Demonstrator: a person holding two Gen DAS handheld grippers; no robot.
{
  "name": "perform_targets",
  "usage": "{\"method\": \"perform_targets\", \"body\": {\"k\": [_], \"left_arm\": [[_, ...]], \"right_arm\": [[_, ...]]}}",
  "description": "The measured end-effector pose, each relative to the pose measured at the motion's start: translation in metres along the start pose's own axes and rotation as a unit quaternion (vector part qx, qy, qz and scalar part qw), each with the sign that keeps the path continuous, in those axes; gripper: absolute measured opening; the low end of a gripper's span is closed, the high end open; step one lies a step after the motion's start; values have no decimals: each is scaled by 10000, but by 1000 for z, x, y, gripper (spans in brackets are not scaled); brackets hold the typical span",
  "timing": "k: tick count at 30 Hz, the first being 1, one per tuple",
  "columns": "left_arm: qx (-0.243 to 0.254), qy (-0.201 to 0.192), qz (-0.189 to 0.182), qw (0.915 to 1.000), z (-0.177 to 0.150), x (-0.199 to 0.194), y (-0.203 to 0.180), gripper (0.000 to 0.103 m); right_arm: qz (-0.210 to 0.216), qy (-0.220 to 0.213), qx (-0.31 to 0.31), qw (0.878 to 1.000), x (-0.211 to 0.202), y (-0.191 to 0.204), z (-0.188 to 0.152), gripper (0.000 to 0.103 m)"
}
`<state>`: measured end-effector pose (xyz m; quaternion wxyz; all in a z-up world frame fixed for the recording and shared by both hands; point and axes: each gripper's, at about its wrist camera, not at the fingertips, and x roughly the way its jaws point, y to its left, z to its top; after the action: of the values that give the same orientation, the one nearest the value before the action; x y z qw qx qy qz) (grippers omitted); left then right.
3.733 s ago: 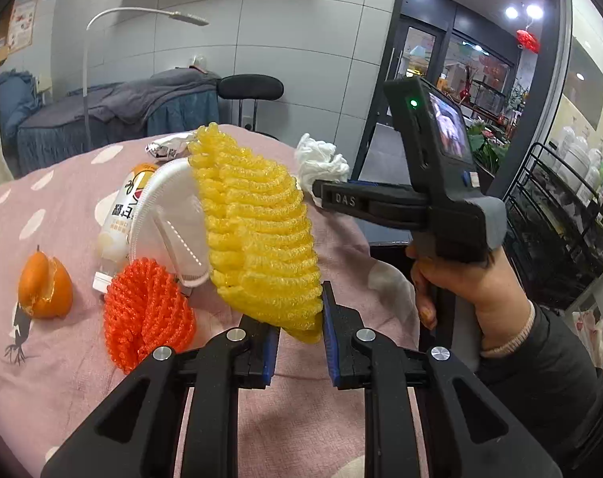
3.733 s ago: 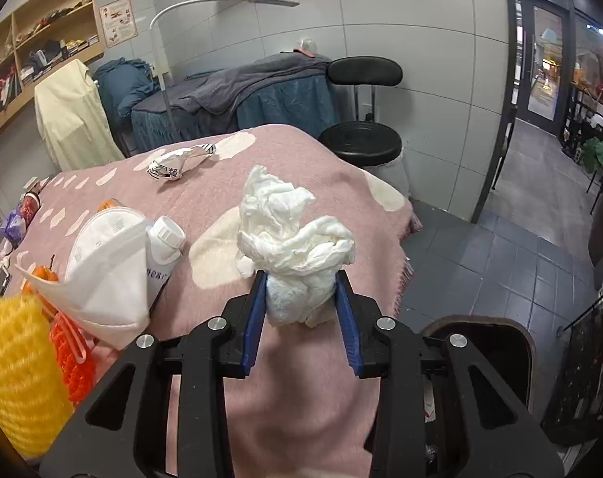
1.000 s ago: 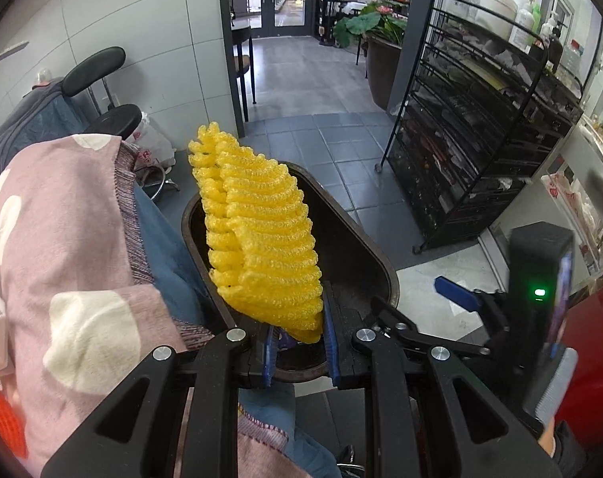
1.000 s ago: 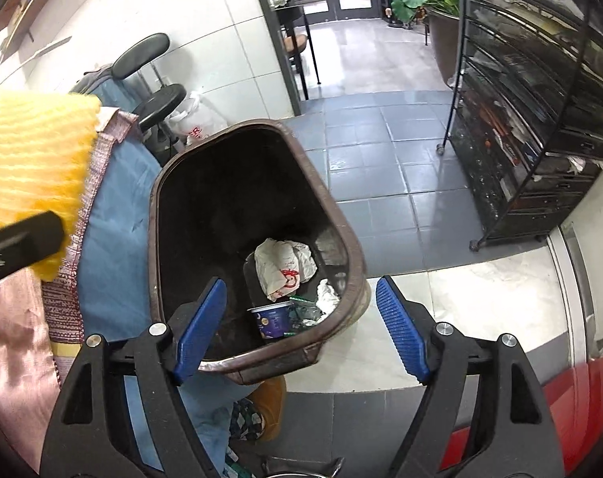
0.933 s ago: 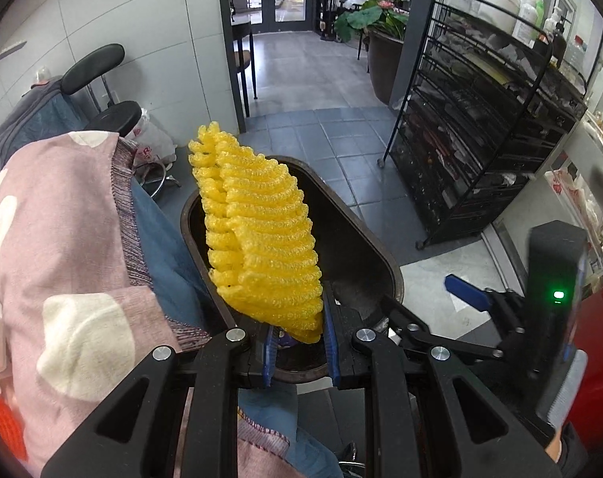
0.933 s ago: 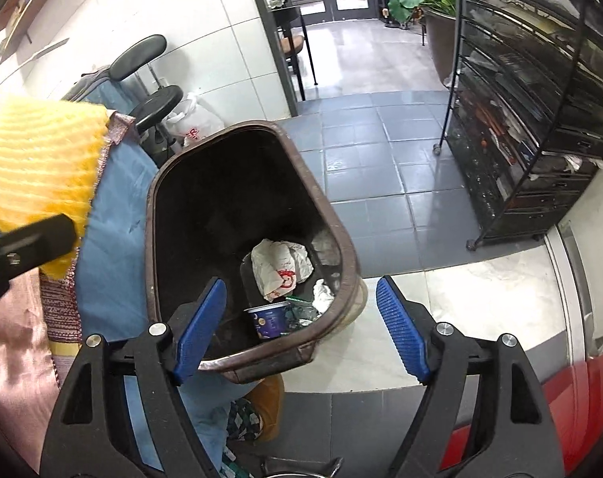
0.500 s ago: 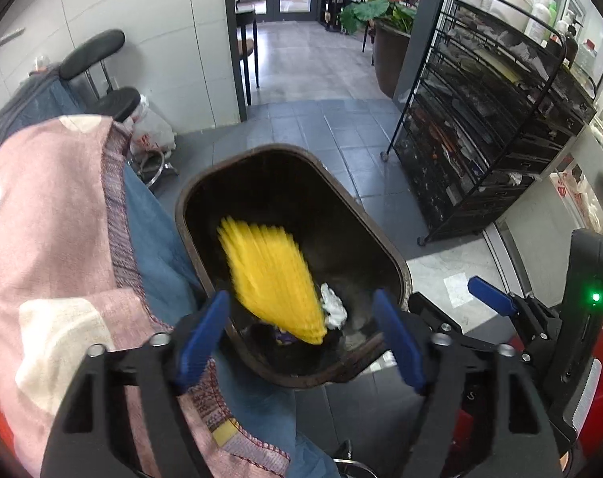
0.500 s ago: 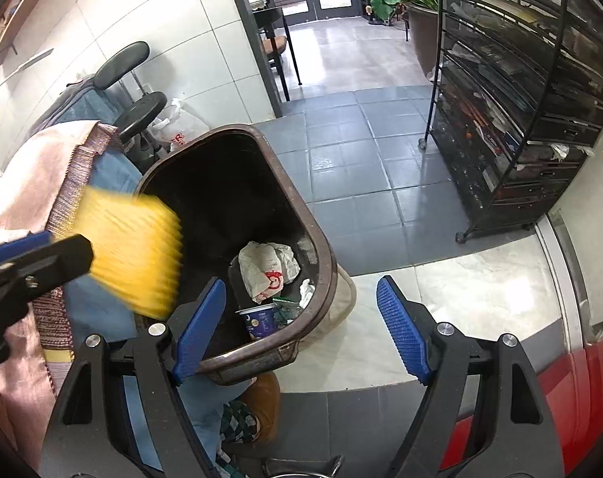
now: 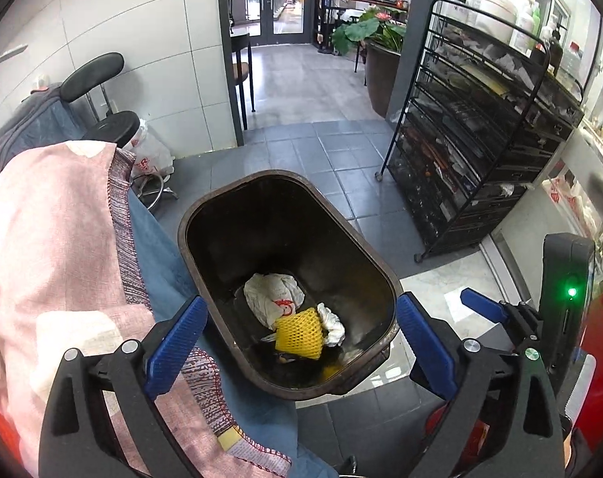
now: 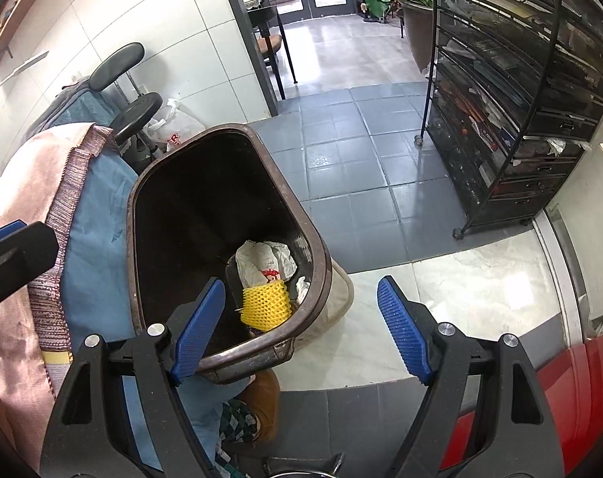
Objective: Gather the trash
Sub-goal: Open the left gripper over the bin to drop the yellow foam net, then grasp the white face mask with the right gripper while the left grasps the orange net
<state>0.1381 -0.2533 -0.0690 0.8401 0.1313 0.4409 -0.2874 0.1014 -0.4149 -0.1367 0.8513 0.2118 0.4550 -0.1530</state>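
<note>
A dark brown trash bin point(image 9: 385, 275) stands on the floor beside the table; it also shows in the right wrist view point(image 10: 321, 255). At its bottom lie the yellow foam net point(image 9: 298, 332) point(image 10: 266, 304), a crumpled white tissue point(image 9: 331, 324) and a white bag with red print point(image 9: 271, 292) point(image 10: 263, 261). My left gripper point(image 9: 297, 342) is open and empty above the bin's near rim. My right gripper point(image 10: 301, 324) is open and empty, over the bin's right rim; its tip shows in the left wrist view point(image 9: 480, 304).
The table with pink cloth point(image 9: 54, 239) over a blue cover point(image 10: 98, 215) is left of the bin. A black wire rack point(image 9: 480, 151) stands to the right. A black stool point(image 10: 136, 113) and a white plastic bag point(image 9: 150, 155) stand behind the table.
The left gripper opened and let go of the yellow foam net, which fell to the bottom of the bin. The right gripper stayed open beside it.
</note>
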Motion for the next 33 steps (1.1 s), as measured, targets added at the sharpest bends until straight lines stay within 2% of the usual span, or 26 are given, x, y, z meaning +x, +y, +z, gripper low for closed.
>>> {"method": "perform_targets", "body": {"k": [5,9,15,19,28,33], "left_arm": [[-76,-156,-42,9998,0,-14,1,94],[-126,-444,-35,9989,-2,-37,2,96],[-242,-784,-41,9966,-6,-72,10,97],[-211,-960,104,9951,-14,-92,17,97],[-504,-1322,445,9889,-46,-137,51,97],[-751,-1529,1102,9792,-68,-157,75,97]], "right_arm": [[30,-33,-13,10000,-3,4,1,79],[92,-92,-83,9999,-9,13,4,79],[376,-211,-275,9987,-22,35,8,79],[693,-401,-510,9955,-39,56,13,79],[1464,-706,-1358,9773,-73,129,25,79],[2010,-796,-2041,9548,-91,181,28,79]]}}
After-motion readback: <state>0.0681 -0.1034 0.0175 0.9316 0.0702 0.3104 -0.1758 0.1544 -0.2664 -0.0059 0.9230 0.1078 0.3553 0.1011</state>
